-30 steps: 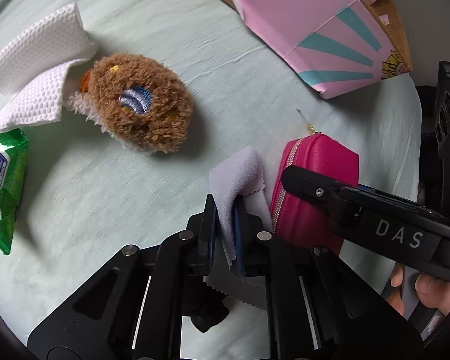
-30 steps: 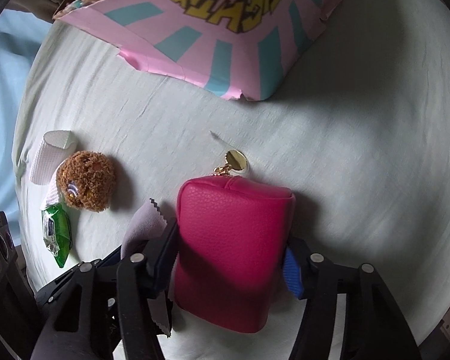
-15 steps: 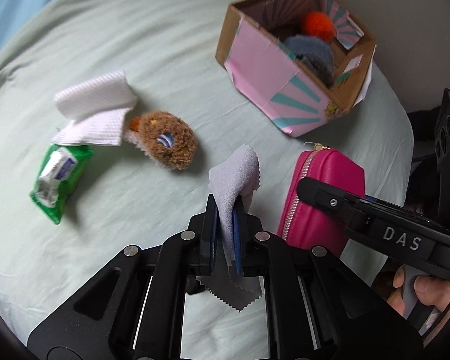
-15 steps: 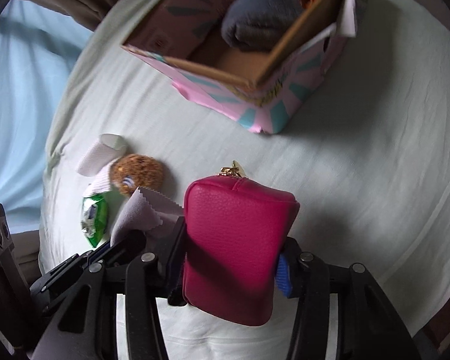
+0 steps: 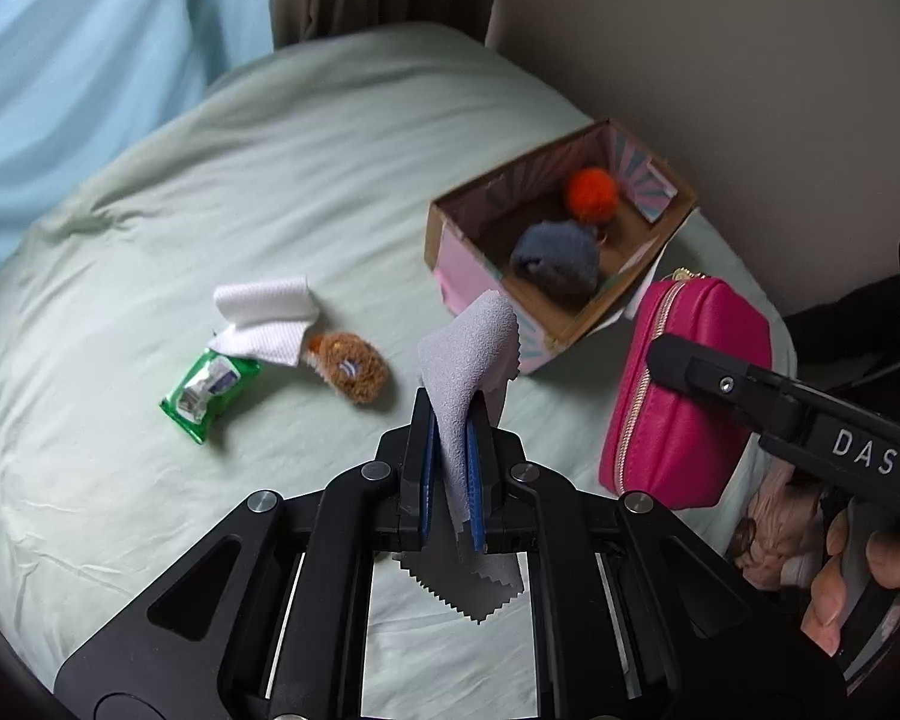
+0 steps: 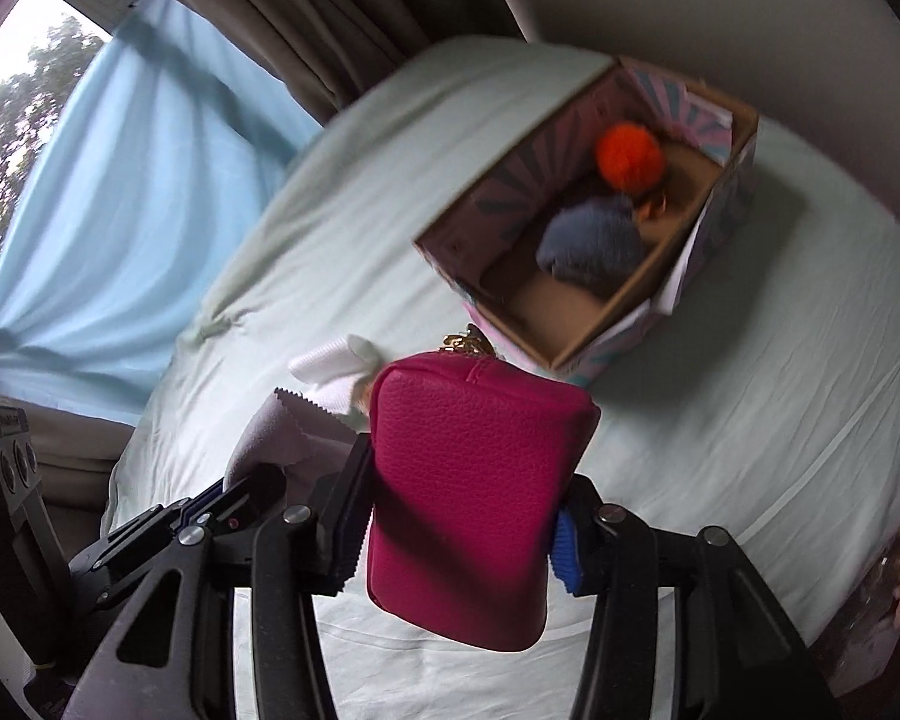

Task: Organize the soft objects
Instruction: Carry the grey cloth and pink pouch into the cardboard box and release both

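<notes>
Left wrist view, left to right:
- Bed (image 5: 150, 252): pale green sheet, fills most of the frame.
- Wipes pack (image 5: 209, 390): green, left of centre, lying on the sheet.
- Paper towel (image 5: 267, 318): white, folded, touching the pack's upper end.
- Brown plush (image 5: 351, 366): just right of the towel, on the sheet.
- Left gripper (image 5: 450, 438): bottom centre, jaws pinching a grey cloth (image 5: 474, 348); the cloth sticks up above the fingers and its zigzag edge hangs below them.
- Box (image 5: 444, 228): pink, open, upper right; holds a grey pom (image 5: 555, 261) and an orange pom (image 5: 591, 193).
- Pouch (image 5: 684, 396): magenta, gold zip, right of frame, clear of the sheet.

Right wrist view, left to right:
- Curtain (image 6: 114, 210): blue, upper left.
- Cloth (image 6: 276, 438): lower left, beside the pouch.
- Right gripper (image 6: 462, 516): bottom centre, jaws clamped on the pouch (image 6: 474, 480) by its two sides.
- Box (image 6: 732, 180): upper right, beyond the pouch.
</notes>
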`<action>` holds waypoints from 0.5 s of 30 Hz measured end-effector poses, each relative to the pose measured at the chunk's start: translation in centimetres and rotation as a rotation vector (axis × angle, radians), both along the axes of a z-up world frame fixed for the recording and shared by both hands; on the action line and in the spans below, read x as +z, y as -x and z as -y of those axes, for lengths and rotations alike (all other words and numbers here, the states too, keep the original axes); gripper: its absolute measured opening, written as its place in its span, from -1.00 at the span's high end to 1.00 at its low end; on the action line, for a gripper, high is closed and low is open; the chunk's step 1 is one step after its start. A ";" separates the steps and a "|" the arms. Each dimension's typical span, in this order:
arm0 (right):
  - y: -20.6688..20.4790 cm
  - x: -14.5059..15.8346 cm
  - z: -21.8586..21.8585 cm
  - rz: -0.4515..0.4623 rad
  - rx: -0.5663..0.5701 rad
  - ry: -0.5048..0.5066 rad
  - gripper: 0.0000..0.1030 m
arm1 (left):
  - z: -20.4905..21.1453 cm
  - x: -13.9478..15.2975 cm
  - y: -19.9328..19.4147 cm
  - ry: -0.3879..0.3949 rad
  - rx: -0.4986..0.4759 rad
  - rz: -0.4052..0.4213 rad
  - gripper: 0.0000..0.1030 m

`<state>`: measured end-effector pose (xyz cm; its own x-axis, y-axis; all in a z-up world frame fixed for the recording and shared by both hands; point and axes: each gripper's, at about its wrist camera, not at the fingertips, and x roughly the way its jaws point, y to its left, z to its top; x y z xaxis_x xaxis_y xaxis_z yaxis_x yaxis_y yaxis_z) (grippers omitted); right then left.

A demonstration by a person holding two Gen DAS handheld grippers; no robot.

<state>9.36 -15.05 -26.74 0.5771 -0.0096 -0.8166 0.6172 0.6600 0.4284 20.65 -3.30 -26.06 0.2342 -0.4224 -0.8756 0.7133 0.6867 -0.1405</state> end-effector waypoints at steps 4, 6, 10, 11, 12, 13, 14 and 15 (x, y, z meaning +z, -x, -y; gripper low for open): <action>0.8 3.6 1.4 0.051 0.041 0.070 0.11 | 0.8 2.7 0.8 0.039 0.055 0.013 0.85; 0.9 4.9 2.2 0.071 0.063 0.102 0.12 | 1.5 3.5 1.0 0.053 0.088 0.005 0.85; 1.2 7.4 4.8 0.117 0.102 0.151 0.12 | 3.4 4.8 1.5 0.069 0.135 0.014 0.85; 1.1 7.8 5.6 0.126 0.115 0.160 0.12 | 4.0 5.1 1.5 0.069 0.150 0.019 0.85; 0.9 8.1 6.5 0.135 0.125 0.167 0.12 | 4.4 5.4 1.5 0.070 0.166 0.026 0.85; 0.7 8.6 7.4 0.142 0.144 0.174 0.12 | 5.0 5.7 1.5 0.070 0.186 0.034 0.85; 0.4 8.9 8.3 0.145 0.169 0.177 0.12 | 5.6 5.9 1.4 0.074 0.209 0.038 0.85; 0.1 9.2 9.2 0.147 0.190 0.179 0.12 | 6.3 6.2 1.2 0.082 0.235 0.038 0.85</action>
